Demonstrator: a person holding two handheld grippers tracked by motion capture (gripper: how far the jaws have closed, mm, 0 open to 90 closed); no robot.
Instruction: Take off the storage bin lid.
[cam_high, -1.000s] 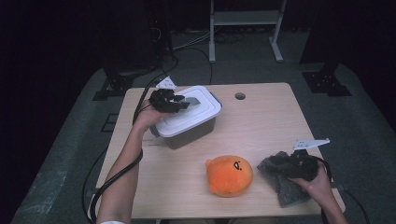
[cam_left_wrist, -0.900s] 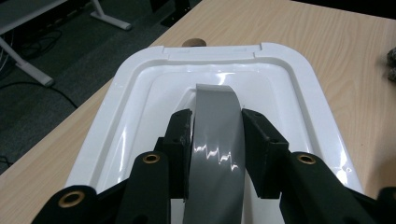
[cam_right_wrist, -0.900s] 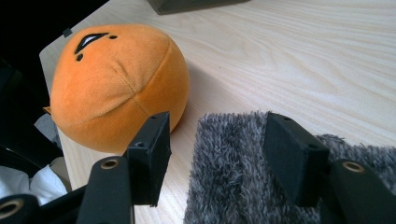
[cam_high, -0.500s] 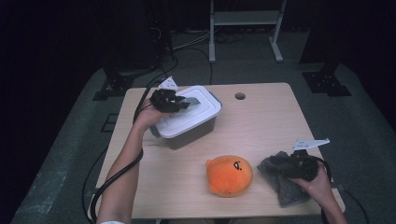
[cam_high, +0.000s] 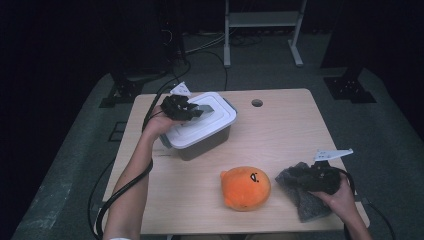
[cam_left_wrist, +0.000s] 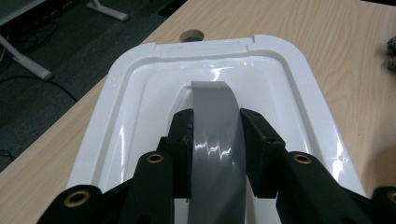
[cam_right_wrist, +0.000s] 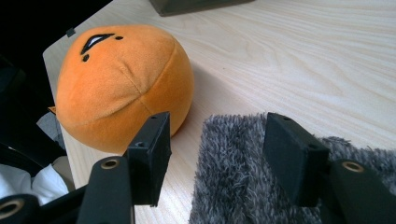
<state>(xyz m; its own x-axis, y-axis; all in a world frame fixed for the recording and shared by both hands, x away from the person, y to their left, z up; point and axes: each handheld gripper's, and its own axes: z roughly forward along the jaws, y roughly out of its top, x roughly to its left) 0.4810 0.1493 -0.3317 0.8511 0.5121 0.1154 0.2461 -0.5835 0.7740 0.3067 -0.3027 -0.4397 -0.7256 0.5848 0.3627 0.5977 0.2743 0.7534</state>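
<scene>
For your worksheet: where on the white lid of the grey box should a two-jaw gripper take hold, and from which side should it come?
Probably the grey handle arching across the middle of the white lid, approached from above with one jaw on each side edge. The strap is narrow and raised, while the lid around it is broad and flat. The left gripper grips it just so, shut on the strap's sides.

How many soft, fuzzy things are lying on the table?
2. An orange plush toy sits near the table's front edge, and a grey fuzzy cloth lies to its right, under the right gripper. The closed white box might hide more.
</scene>
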